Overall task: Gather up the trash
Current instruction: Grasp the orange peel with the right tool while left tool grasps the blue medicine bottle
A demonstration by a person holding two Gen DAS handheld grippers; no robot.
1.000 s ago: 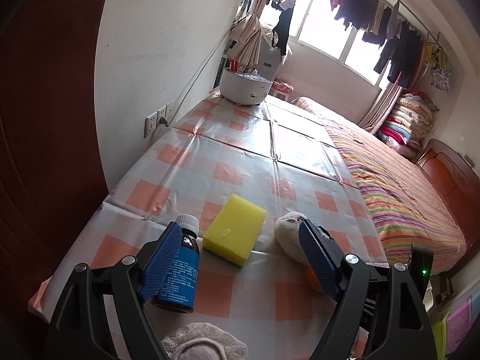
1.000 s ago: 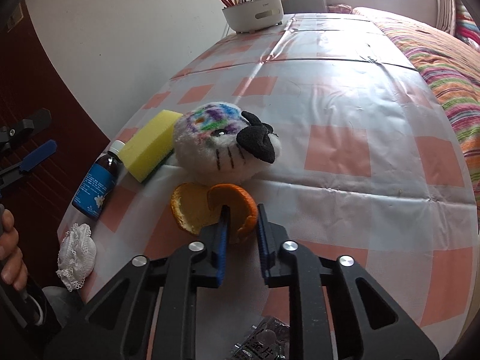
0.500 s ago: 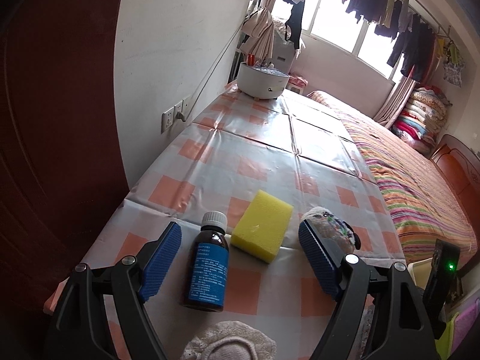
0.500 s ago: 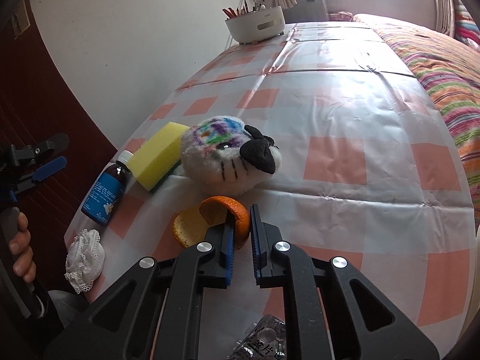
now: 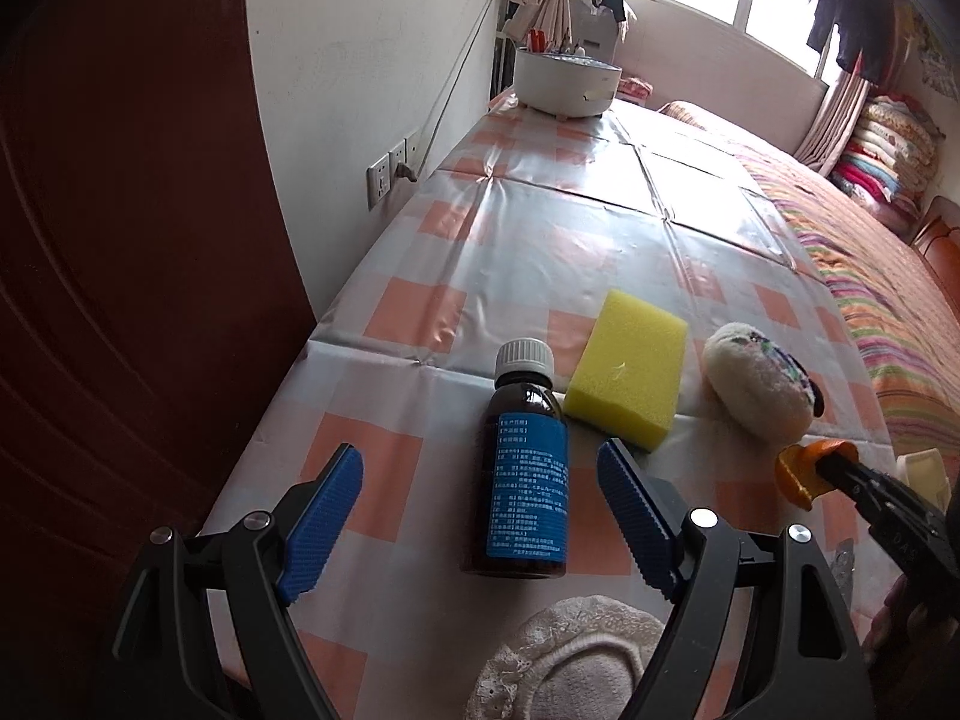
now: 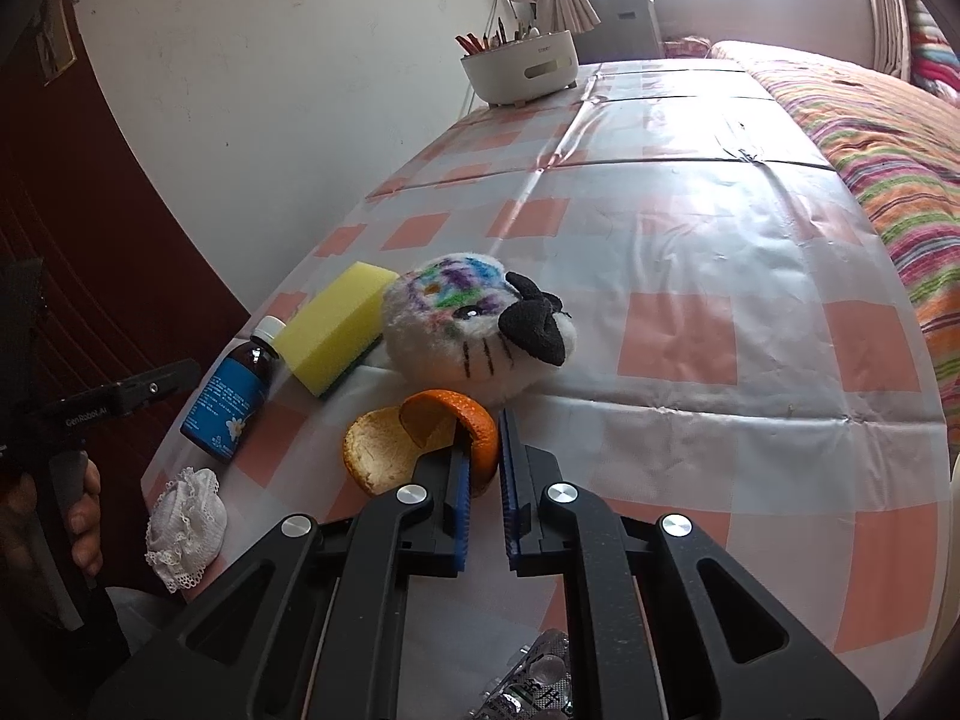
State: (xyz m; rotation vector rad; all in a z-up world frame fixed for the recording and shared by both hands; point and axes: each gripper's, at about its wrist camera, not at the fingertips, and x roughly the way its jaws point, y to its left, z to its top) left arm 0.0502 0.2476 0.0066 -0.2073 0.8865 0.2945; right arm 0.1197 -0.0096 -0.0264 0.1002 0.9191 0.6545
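My right gripper [image 6: 482, 441] is shut on an orange peel [image 6: 420, 441] and holds it just above the checked tablecloth [image 6: 678, 336]. The peel [image 5: 807, 471] and that gripper also show at the right edge of the left wrist view. My left gripper [image 5: 480, 483] is open and empty; the lower part of a brown medicine bottle with a blue label [image 5: 525, 462] lies between its fingers. The bottle [image 6: 231, 390] also shows in the right wrist view. A foil blister pack [image 6: 531, 687] lies under my right gripper.
A yellow sponge [image 5: 630, 369] and a white plush toy [image 6: 474, 339] lie beyond the bottle. A white lace cloth [image 5: 570, 660] sits at the near table edge. A white pot with utensils [image 6: 519, 63] stands at the far end. A bed [image 6: 888, 138] runs along the right.
My right gripper has closed on the orange peel and lifted it slightly. My left gripper has swung left and drawn back, so the bottle now lies between its fingers.
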